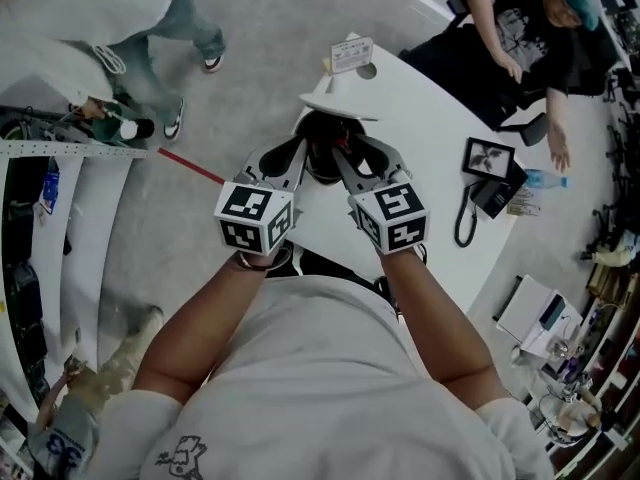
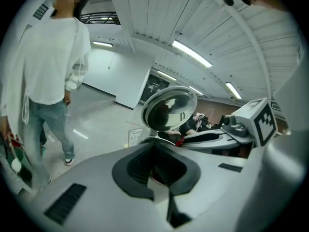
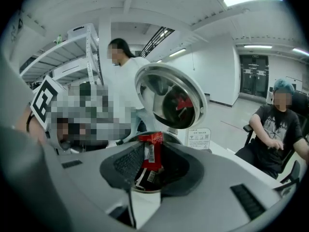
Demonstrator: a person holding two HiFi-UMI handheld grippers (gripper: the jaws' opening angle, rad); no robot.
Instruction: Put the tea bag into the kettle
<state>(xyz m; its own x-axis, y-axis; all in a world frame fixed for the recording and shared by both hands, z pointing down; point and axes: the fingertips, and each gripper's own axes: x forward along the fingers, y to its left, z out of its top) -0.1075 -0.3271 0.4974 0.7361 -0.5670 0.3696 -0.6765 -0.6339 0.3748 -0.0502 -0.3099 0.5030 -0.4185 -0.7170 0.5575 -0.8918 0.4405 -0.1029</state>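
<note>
With the right gripper (image 3: 154,159): pinching the tea bag (image 3: 150,152) between narrowly parted jaws, gripping its red wrapper from both sides and holding it upright, lower end reaching down toward the mouth of the kettle (image 1: 322,154). Holding it straight over the opening, presumably so that letting go drops it inside rather than onto the table (image 1: 430,128). Leaving the lid (image 3: 170,98) tipped back on its hinge, clearing the way down.

With the left gripper (image 2: 157,172): hovering just beside the kettle, jaws a little apart and gripping nothing that can be made out, probably standing by to steady the pot or deal with the lid.

Judging the task as nearly done, the bag not yet released.

Getting the packet and its reflection in the lid only from the right gripper view. Catching merely a sliver of red beside the other gripper's jaw in the left gripper view. Seeing both grippers side by side over the kettle at the table's edge — but no tea bag — in the head view.
</note>
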